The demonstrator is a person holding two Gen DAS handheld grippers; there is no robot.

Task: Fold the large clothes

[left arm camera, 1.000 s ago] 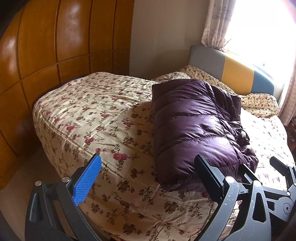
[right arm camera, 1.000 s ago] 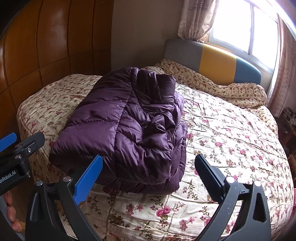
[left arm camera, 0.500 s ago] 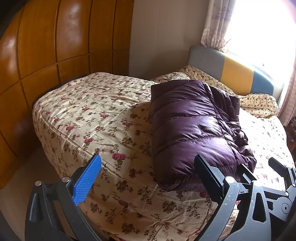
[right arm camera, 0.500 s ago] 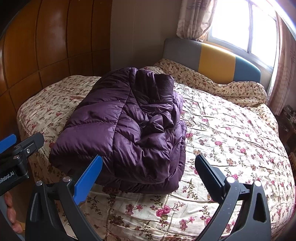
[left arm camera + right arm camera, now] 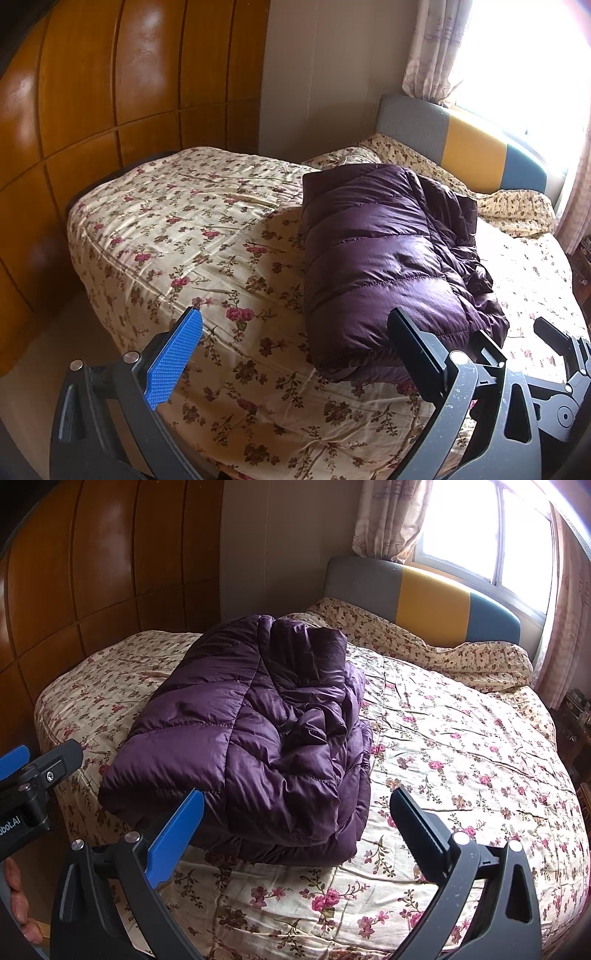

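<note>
The purple jacket (image 5: 258, 746) lies folded into a thick bundle on the floral bed (image 5: 461, 757), toward the side nearest the wooden wall (image 5: 110, 92), its loose rumpled edges facing the window (image 5: 480, 528). Both tongs hang over the foot of the bed, off the fabric. Left gripper (image 5: 291, 347): jaws spread wide, nothing between them. Right gripper (image 5: 295, 830): same, released and empty, just short of the bundle's near edge. Headboard (image 5: 424, 602) behind, grey, yellow and blue.
</note>
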